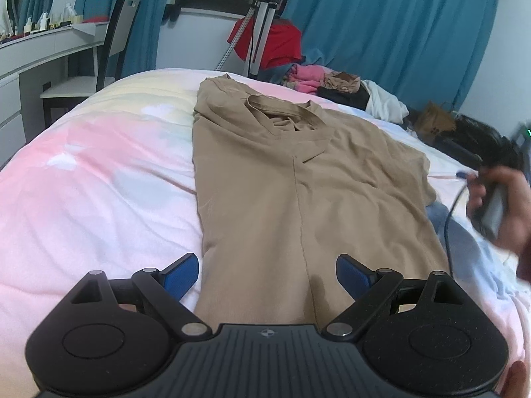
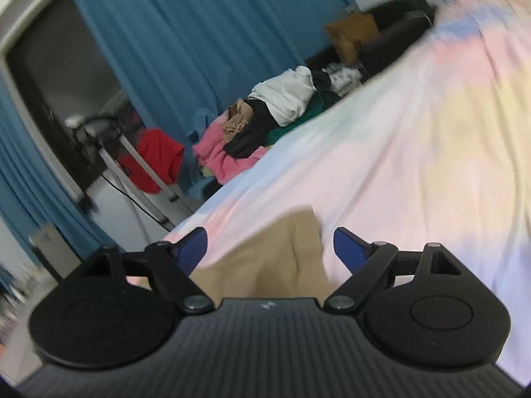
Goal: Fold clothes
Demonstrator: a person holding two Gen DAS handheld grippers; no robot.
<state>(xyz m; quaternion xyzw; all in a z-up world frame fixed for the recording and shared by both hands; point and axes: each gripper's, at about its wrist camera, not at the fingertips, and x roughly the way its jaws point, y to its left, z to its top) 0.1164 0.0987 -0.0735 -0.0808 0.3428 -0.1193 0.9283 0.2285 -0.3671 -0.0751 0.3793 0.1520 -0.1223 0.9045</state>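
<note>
A tan shirt (image 1: 292, 179) lies on the pastel bedspread (image 1: 99, 182), collar at the far end, its left side folded in to a straight edge. My left gripper (image 1: 267, 275) hovers open over the shirt's near hem, blue pads wide apart with nothing between them. In the right wrist view, which is blurred, my right gripper (image 2: 270, 247) is open above a corner of the tan shirt (image 2: 282, 258). The right gripper's body and a hand (image 1: 497, 199) holding it show at the right edge of the left wrist view.
A pile of unfolded clothes (image 1: 332, 83), pink, black, tan and white, sits at the bed's far end (image 2: 265, 122). Behind it are blue curtains (image 1: 398, 26), a tripod (image 1: 262, 20) with a red garment, and at left a white desk (image 1: 39, 56) and chair.
</note>
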